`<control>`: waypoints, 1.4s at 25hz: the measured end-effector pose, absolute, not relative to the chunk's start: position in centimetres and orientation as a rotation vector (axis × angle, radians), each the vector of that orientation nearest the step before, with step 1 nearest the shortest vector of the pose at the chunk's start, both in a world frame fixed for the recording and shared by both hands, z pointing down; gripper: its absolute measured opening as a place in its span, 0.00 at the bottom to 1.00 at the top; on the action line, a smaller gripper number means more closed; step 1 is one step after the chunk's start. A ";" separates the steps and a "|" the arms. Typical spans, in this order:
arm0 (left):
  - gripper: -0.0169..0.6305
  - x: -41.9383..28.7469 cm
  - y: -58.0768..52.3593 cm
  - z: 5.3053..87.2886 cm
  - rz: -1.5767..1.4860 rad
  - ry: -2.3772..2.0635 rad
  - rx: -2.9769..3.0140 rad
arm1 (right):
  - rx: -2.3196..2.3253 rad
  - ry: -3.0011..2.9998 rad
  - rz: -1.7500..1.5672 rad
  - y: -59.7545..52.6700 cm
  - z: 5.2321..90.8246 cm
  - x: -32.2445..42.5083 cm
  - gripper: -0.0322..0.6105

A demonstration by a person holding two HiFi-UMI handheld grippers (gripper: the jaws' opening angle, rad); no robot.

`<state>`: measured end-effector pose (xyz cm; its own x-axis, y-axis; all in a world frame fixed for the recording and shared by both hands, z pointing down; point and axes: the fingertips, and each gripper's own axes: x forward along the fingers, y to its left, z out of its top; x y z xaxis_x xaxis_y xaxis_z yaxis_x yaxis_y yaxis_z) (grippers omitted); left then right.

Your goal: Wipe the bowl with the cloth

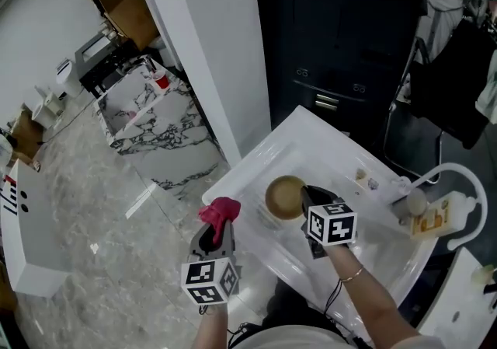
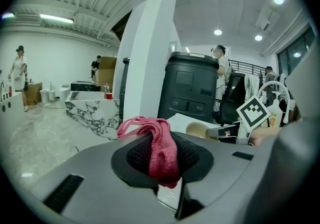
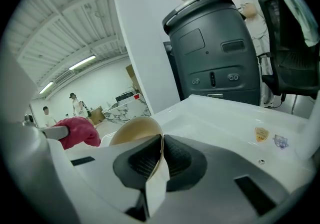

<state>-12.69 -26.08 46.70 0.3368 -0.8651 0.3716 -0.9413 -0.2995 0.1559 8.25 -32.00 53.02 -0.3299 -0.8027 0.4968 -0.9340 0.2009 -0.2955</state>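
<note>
A tan bowl (image 1: 284, 197) hangs tilted over the white sink (image 1: 256, 161), its rim pinched between the jaws of my right gripper (image 1: 308, 198). In the right gripper view the bowl (image 3: 136, 133) rises from the shut gripper (image 3: 159, 157). My left gripper (image 1: 217, 232) is shut on a bunched pink cloth (image 1: 220, 211), held just left of the sink's front edge. From the left gripper view the cloth (image 2: 156, 143) drapes out of that gripper (image 2: 162, 160), with the bowl (image 2: 200, 129) beyond on the right. The cloth (image 3: 75, 132) and the bowl stay apart.
A white faucet (image 1: 454, 184) curves over the sink's right end, with a soap bottle (image 1: 436, 215) beside it. A dark bin (image 1: 342, 36) stands behind the sink, a white pillar (image 1: 210, 52) to its left. A marble counter (image 1: 151, 118) lies further left.
</note>
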 end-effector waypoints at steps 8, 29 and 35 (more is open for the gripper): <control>0.17 -13.1 -23.1 43.5 0.219 -1.599 2.335 | 1.648 -2.299 0.624 -27.2 48.0 5.0 0.08; 0.17 -10.5 -14.2 35.4 0.004 -1.461 2.570 | 1.673 -2.358 0.493 -18.6 43.0 2.4 0.08; 0.16 -6.5 -12.4 34.9 0.085 -1.298 2.715 | 1.684 -2.377 0.446 -17.6 41.7 1.8 0.08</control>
